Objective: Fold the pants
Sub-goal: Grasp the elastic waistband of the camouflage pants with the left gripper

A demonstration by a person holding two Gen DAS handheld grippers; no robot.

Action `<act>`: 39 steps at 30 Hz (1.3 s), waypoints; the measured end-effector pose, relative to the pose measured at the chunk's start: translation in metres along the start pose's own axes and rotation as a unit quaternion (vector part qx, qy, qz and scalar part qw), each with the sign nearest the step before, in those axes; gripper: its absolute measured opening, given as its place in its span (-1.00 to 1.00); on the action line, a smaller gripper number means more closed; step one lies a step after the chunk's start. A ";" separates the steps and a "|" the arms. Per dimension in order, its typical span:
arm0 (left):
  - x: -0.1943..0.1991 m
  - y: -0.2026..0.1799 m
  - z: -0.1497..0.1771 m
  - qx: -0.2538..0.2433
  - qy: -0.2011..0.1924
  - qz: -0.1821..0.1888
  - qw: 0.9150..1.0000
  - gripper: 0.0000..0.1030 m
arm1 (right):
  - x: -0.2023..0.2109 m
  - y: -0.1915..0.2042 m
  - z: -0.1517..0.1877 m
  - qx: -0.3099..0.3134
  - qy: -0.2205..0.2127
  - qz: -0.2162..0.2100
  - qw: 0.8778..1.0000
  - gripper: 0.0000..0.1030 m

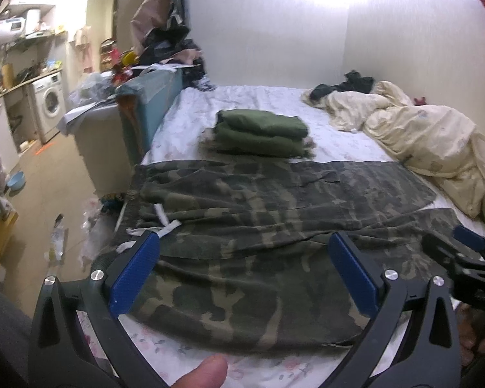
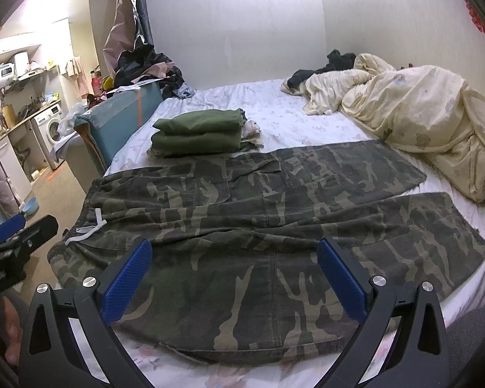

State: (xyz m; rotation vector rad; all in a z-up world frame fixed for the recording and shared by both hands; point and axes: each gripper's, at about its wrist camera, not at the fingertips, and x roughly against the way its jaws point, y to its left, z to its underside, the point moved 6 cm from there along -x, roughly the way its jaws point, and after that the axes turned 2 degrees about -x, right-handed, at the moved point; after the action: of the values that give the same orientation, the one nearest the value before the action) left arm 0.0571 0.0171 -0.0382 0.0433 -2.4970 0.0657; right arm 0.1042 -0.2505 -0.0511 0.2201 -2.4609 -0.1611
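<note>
- Camouflage pants lie flat across the bed in the left wrist view, waistband and white drawstring to the left, legs running right. The left gripper hovers over the near leg with jaws spread wide, grasping nothing. A good first fold probably starts by pinching the near edge at the waistband.
- Seen from the right wrist, the two legs splay slightly apart. The right gripper is likewise released and empty above the near leg. It should likely take the near hem, lifting with its partner so the leg lands squarely on the far one, clear of the folded green stack.
</note>
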 end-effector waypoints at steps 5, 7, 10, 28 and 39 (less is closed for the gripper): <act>-0.012 0.033 -0.001 0.042 0.020 -0.022 0.999 0.99 | 0.003 -0.002 0.003 -0.022 0.024 -0.019 0.999 1.00; -0.020 0.054 -0.005 0.071 0.028 -0.040 0.996 0.99 | 0.003 -0.005 0.002 -0.030 0.031 -0.027 0.999 1.00; -0.031 0.102 -0.005 0.147 0.044 -0.075 0.985 0.99 | 0.002 -0.011 0.003 -0.050 0.042 -0.043 0.997 1.00; -0.136 0.197 0.104 0.362 0.187 -0.139 0.903 0.39 | -0.010 -0.034 -0.001 -0.142 0.081 -0.093 0.982 1.00; -0.102 0.177 0.046 0.232 0.135 -0.171 0.948 -0.76 | -0.012 -0.047 0.000 -0.162 0.077 -0.073 0.981 1.00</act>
State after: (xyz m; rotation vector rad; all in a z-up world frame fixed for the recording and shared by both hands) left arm 0.1023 0.1927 -0.1428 0.6196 -2.1164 0.4794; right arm 0.1189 -0.2943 -0.0663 0.2608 -2.2243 -0.5815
